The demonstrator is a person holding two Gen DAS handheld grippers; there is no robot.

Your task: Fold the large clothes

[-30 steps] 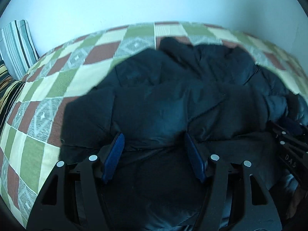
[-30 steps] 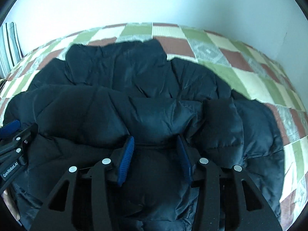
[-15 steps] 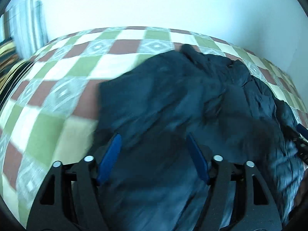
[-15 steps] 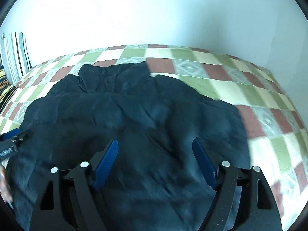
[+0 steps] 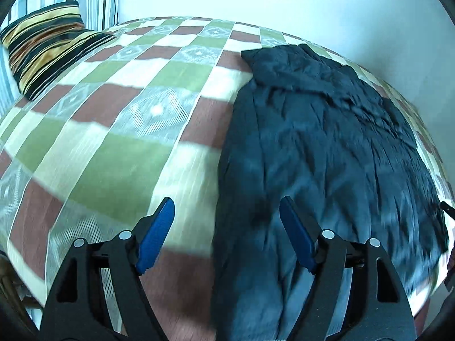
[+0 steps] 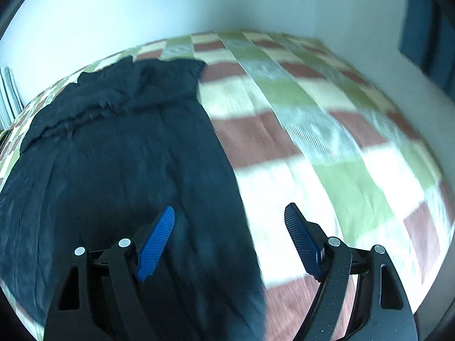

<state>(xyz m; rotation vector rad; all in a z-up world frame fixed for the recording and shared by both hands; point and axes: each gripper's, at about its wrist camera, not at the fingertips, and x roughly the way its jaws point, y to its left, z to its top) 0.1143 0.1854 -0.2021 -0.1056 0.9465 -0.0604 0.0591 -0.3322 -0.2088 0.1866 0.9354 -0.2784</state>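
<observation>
A large dark navy padded jacket (image 5: pixel 327 147) lies spread flat on the checked bedspread (image 5: pixel 113 130). My left gripper (image 5: pixel 226 213) hovers above the jacket's left edge, its jaws still opening, with nothing pressed between the blue pads (image 5: pixel 155 236). In the right wrist view the same jacket (image 6: pixel 119 156) fills the left half. My right gripper (image 6: pixel 229 218) hangs open above the jacket's right edge, half over cloth and half over the bedspread (image 6: pixel 327 156). Neither gripper holds any fabric.
Striped pillows (image 5: pixel 48 42) lean at the head of the bed on the far left. A white wall (image 5: pixel 284 5) runs behind the bed. A dark blue panel (image 6: pixel 423 22) shows on the wall at the right. The near bed edge lies just below both grippers.
Both grippers let go of the jacket's middle and opened wide. The left one swung out to the jacket's left edge, the right one to its right edge. The jacket now lies flatter.
</observation>
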